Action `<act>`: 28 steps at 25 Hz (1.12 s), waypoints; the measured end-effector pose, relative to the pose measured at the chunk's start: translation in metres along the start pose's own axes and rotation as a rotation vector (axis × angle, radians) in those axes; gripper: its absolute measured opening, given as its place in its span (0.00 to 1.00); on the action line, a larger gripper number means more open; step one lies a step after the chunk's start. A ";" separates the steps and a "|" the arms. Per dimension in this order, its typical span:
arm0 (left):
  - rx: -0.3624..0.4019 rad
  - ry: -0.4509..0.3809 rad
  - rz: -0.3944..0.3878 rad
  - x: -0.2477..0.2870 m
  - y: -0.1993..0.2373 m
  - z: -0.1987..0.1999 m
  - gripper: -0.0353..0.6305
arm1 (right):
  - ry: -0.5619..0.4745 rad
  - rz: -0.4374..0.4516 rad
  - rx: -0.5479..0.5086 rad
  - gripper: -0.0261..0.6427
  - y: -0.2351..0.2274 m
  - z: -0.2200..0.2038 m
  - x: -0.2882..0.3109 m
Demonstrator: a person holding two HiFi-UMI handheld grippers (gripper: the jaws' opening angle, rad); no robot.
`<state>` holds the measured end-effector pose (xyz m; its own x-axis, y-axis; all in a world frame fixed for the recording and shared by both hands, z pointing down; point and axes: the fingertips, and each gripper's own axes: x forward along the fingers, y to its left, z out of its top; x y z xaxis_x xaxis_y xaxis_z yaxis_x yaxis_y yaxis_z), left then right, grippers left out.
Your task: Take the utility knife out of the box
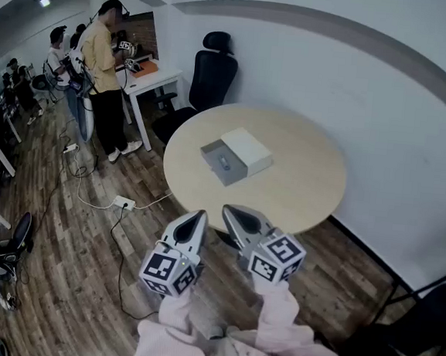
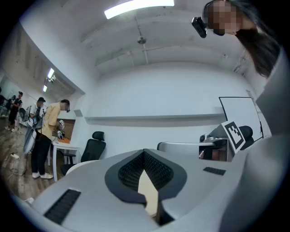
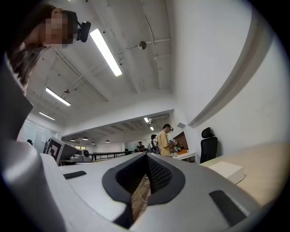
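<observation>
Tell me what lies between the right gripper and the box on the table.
Nothing. In the head view, only bare wood of the round table separates the right gripper from the box.

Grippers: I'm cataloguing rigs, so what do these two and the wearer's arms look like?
The left gripper and right gripper are light grey tapering shells with dark ribbed pads. Each carries a white cube with black square markers. No cables show. The sleeves are pale pink.
</observation>
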<state>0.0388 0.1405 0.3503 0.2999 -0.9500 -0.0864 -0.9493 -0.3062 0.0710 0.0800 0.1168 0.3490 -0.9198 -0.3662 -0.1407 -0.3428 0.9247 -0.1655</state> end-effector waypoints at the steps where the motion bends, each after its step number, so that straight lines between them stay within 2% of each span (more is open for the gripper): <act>1: 0.003 0.001 -0.002 0.002 0.001 0.000 0.06 | -0.003 0.000 -0.005 0.01 -0.002 0.001 0.001; 22: 0.019 -0.012 0.031 0.020 0.007 0.001 0.06 | -0.018 0.002 -0.088 0.02 -0.022 0.011 0.011; 28: 0.005 -0.006 0.059 0.021 0.010 -0.013 0.06 | 0.007 0.017 -0.081 0.02 -0.029 -0.002 0.014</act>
<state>0.0372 0.1170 0.3626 0.2429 -0.9661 -0.0880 -0.9658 -0.2493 0.0709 0.0771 0.0851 0.3542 -0.9267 -0.3504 -0.1361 -0.3417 0.9361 -0.0833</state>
